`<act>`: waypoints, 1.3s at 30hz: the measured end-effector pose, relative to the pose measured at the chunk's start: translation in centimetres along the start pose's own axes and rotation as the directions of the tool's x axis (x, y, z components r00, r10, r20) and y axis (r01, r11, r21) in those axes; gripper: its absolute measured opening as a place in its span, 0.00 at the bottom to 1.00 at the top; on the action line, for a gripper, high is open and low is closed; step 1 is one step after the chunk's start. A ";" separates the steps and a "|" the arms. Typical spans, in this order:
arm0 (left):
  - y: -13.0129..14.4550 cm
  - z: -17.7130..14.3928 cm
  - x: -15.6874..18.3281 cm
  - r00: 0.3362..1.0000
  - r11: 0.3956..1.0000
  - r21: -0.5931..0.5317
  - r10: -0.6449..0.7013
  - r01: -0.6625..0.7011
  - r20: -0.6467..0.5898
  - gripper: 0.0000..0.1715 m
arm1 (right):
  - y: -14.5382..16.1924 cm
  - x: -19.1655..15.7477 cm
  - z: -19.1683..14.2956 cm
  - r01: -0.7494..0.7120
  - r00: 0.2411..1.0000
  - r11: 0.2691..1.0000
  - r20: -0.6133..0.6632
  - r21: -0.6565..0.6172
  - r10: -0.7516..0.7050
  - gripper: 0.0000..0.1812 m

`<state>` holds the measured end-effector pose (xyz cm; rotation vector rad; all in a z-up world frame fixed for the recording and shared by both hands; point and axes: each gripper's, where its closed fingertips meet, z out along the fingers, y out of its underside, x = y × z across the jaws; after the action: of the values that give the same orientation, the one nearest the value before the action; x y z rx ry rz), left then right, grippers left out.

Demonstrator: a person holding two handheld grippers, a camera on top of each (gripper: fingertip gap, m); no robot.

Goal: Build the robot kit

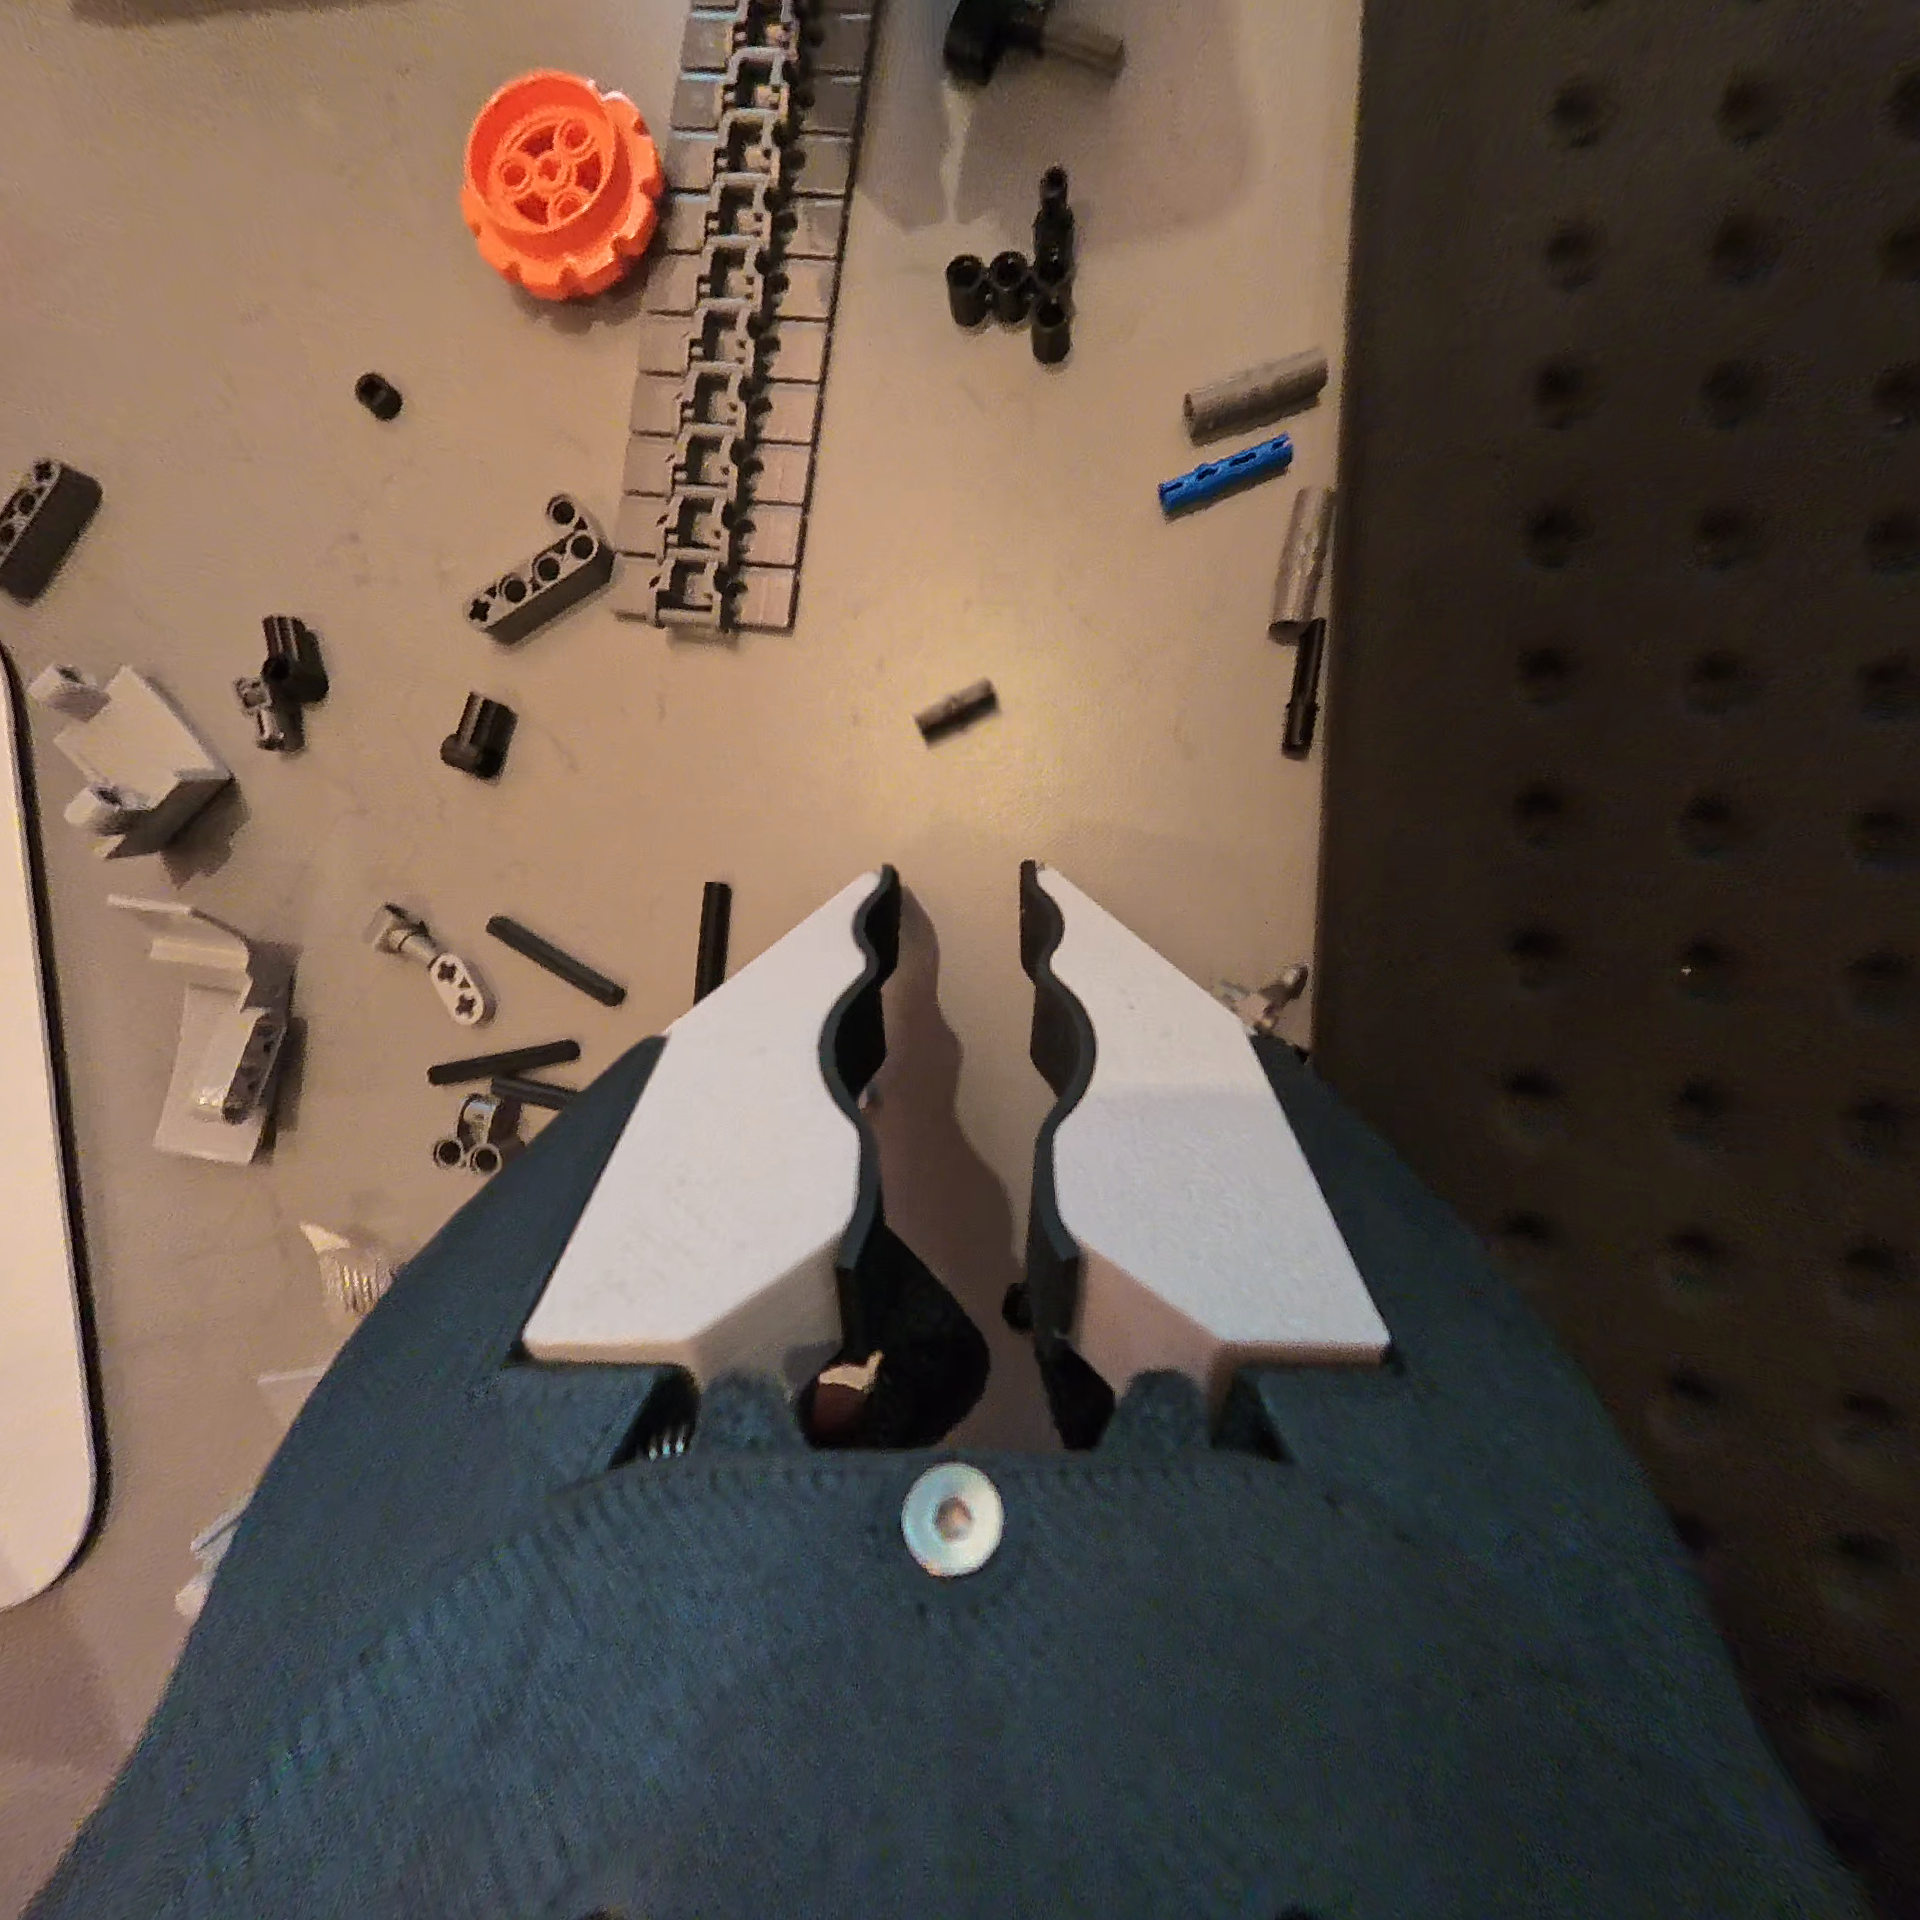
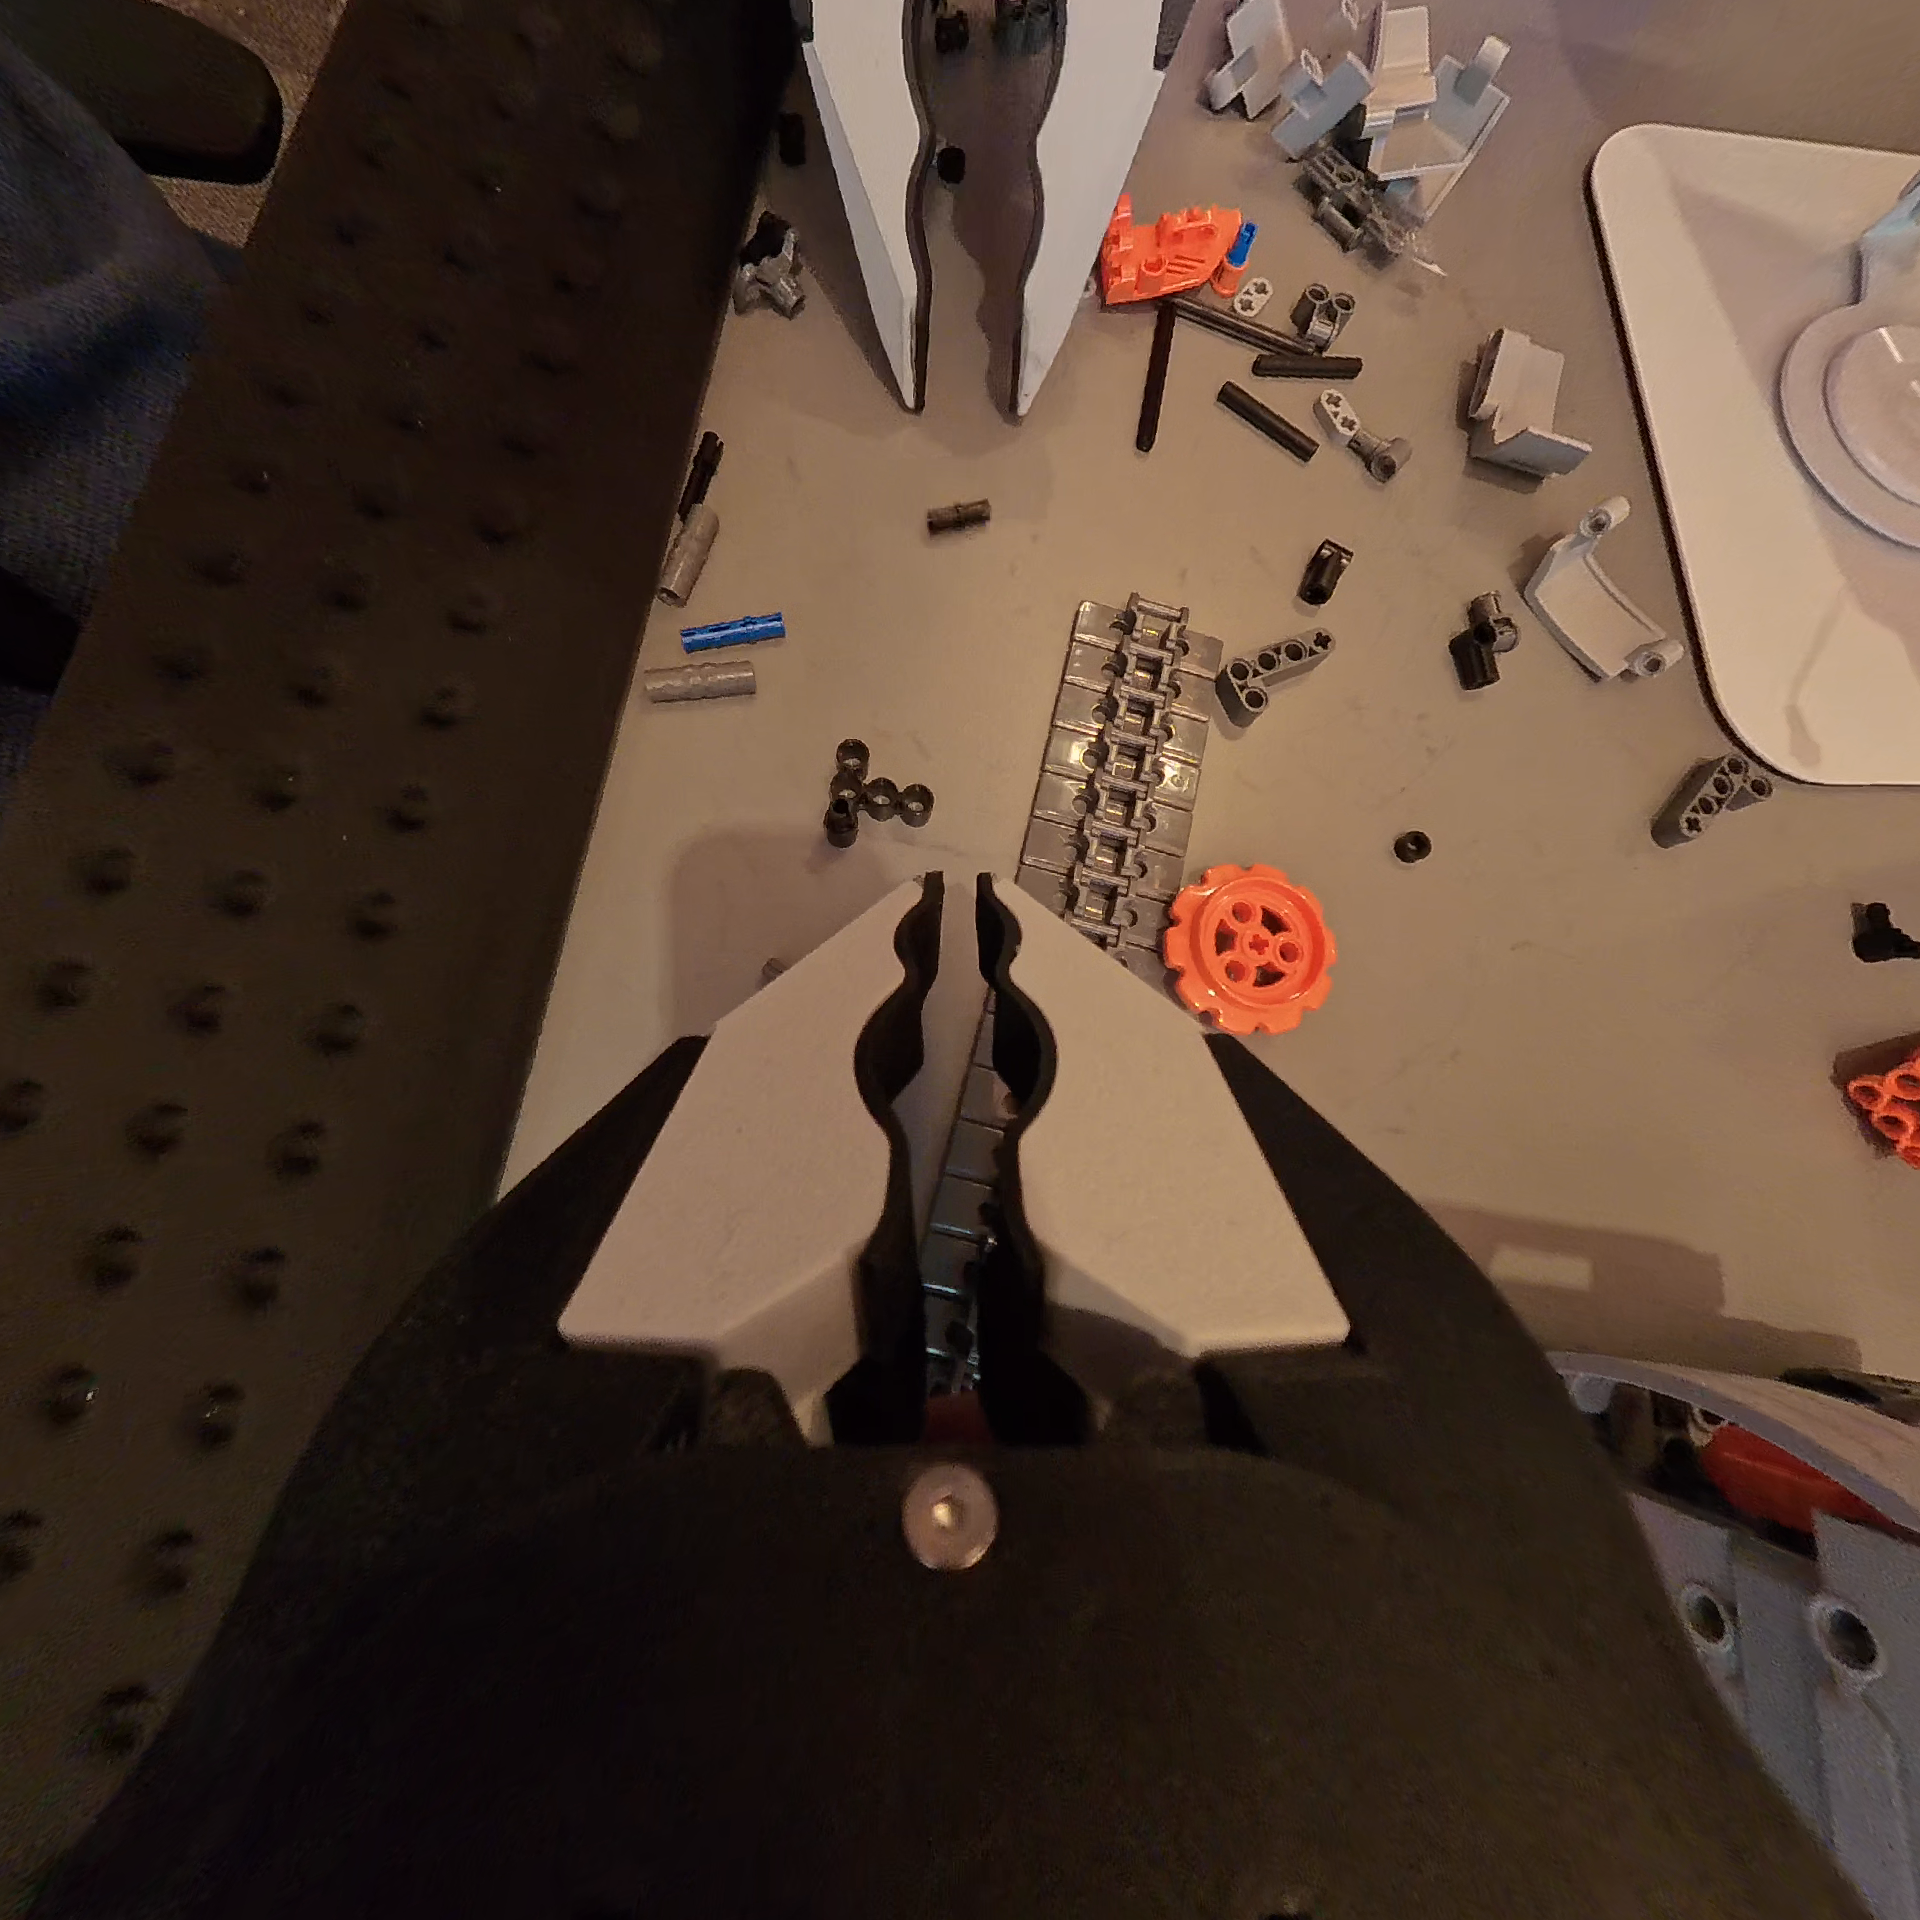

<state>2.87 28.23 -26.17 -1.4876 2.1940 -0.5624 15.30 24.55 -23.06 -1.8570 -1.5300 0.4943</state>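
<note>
My left gripper [image 1: 958, 873] is open and empty, low over the grey table. A short dark pin [image 1: 956, 712] lies just ahead of it, and a black axle [image 1: 712, 935] lies beside its left finger. It also shows in the right wrist view [image 2: 966, 405], pointing toward me. My right gripper [image 2: 958, 883] is shut to a narrow slit and holds nothing. It hovers over one end of a grey tread track [image 2: 1127, 769], which shows through the slit. An orange toothed wheel [image 2: 1252, 948] lies beside the track. The track [image 1: 727, 416] and wheel [image 1: 561, 187] lie flat in the left wrist view.
A black perforated board [image 1: 1662, 727] [image 2: 312, 727] borders the table on one side and a white tray [image 2: 1714, 416] on the other. Loose parts are scattered about: a blue pin [image 1: 1226, 476], grey sleeves [image 1: 1257, 390], a grey angled beam [image 1: 540, 582], grey panels [image 2: 1361, 94] and an orange piece [image 2: 1164, 255]. There is about 15 centimetres between the tips of the two grippers. From my left tips it is roughly 4 centimetres to the black axle [image 1: 712, 935]; from my right, 15 centimetres. It turns up in the right wrist view [image 2: 1152, 415] as well. From the right gripper's tips to the grey tread track [image 2: 1127, 769] is close to 6 centimetres. It is also in sight in the left wrist view [image 1: 714, 370]. The orange toothed wheel [image 2: 1252, 948] is about 7 centimetres from my right fingertips. My left wrist view [image 1: 554, 145] looks at it from another angle.
</note>
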 end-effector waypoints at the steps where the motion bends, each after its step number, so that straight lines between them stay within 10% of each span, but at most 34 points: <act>1: -0.1 0.1 0.1 1.000 1.000 0.006 0.002 -0.002 -0.004 0.12 | 0.0 0.0 0.0 0.001 1.000 1.000 0.000 0.000 -0.001 0.02; 15: -5.0 3.0 -1.9 0.985 0.986 0.045 0.155 -0.158 0.071 0.18 | 0.7 0.7 -0.2 -0.028 0.999 1.000 -0.018 0.009 0.028 0.02; 30: -6.2 4.6 -2.1 0.994 0.996 0.045 0.077 -0.081 0.073 0.03 | 0.3 0.6 -0.3 -0.032 0.999 0.999 -0.018 0.039 0.033 0.02; 39: -10.2 2.7 -3.7 0.898 0.951 0.187 0.150 -0.245 0.413 0.02 | -2.9 2.4 -2.0 -0.266 0.963 0.924 0.035 0.274 0.267 0.05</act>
<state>13.39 27.92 -22.30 -1.1212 1.8609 -0.3949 15.18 26.63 -19.31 -1.8470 -1.1404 0.7891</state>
